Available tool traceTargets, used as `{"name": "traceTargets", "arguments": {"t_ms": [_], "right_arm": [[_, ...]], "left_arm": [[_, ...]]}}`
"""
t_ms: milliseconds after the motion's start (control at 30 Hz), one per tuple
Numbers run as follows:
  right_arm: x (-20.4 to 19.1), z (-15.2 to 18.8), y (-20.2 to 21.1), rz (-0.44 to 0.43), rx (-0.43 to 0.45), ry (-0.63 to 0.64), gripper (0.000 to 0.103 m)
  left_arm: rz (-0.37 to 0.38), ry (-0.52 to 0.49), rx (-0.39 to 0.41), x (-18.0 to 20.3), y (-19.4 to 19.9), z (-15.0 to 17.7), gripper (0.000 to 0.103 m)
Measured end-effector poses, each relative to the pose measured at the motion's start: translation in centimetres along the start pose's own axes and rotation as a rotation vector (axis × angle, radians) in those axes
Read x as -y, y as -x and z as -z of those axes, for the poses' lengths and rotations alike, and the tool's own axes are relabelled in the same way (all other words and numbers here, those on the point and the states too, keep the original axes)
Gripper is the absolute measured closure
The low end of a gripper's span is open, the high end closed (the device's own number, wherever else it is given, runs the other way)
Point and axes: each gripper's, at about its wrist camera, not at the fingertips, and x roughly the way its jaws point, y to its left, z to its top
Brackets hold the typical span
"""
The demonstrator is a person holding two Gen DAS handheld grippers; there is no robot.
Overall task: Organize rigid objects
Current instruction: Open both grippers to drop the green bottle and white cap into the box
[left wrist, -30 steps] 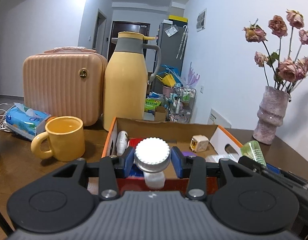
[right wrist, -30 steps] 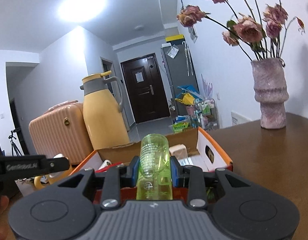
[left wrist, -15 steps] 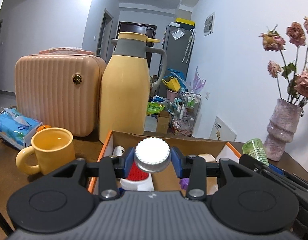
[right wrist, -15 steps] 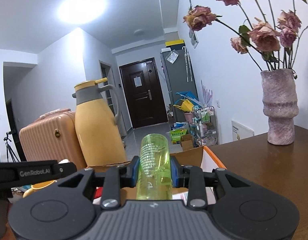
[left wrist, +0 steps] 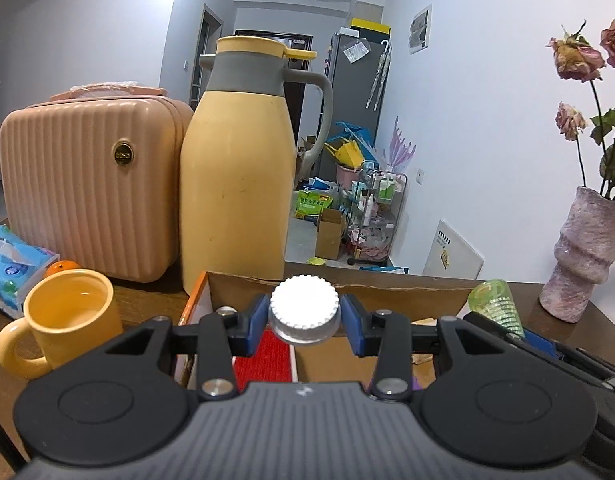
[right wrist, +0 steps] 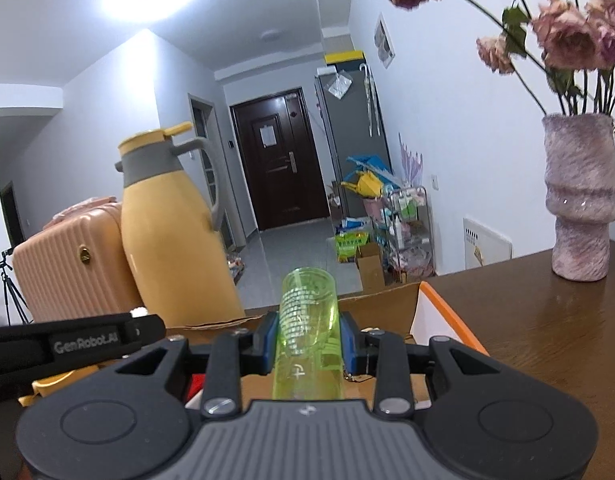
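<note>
My left gripper is shut on a white ribbed-cap bottle and holds it above the open cardboard box, whose orange edge shows at the left. A red item lies inside the box. My right gripper is shut on a translucent green cup, held lying along the fingers over the same box. The green cup also shows in the left wrist view, at the right.
A yellow thermos jug, a pink ribbed case, a yellow mug and a blue tissue pack stand left of and behind the box. A pink vase with dried roses stands on the brown table at the right.
Both grippers have risen and drawn back from the box with their objects still held; the box interior now shows lower and smaller in both views.
</note>
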Motion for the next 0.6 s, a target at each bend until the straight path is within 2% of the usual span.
{"name": "traceTargets", "arguments": {"t_ms": [167,267,300,333,367,400,433,467,500,600], "right_arm": [[0.0,-0.8,-2.6,-0.015,-0.068,-0.017,0.073],[-0.5,-0.9,-3.9,-0.026,-0.128,0.015,0.072],[-0.6,-1.0,-4.3,-0.026,-0.159,0.034,0.072],[-0.7,-0.9,-4.4,-0.024,-0.178,0.049,0.071],[-0.8,-1.0,-4.4,-0.015,-0.187,0.063,0.068],[-0.7,-1.2,-4.1,-0.002,-0.187,0.075,0.054],[-0.7,-1.4,-3.8,0.017,-0.183,0.081,0.044],[-0.7,-1.6,-3.4,0.036,-0.169,0.085,0.024],[-0.7,-1.6,-3.1,0.047,-0.157,0.093,0.014],[-0.7,-1.8,-2.7,0.062,-0.146,0.101,0.008]], "left_arm": [[-0.019,-0.008,-0.015,-0.1,-1.1,-0.6,0.062],[-0.03,-0.02,-0.045,-0.2,-1.9,-0.7,0.062],[-0.035,-0.022,-0.066,-0.2,-2.1,-0.7,0.057],[-0.037,-0.021,-0.079,-0.3,-2.2,-0.8,0.042],[-0.035,-0.019,-0.083,-0.5,-2.2,-0.9,0.032],[-0.04,-0.018,-0.077,-0.7,-2.0,-0.9,0.01],[-0.06,-0.018,-0.068,-0.8,-1.8,-1.0,0.0],[-0.088,-0.017,-0.052,-0.9,-1.5,-1.1,0.0],[-0.097,-0.015,-0.04,-1.0,-1.2,-1.3,0.0],[-0.096,0.003,-0.051,-1.6,-1.1,-1.5,0.0]]}}
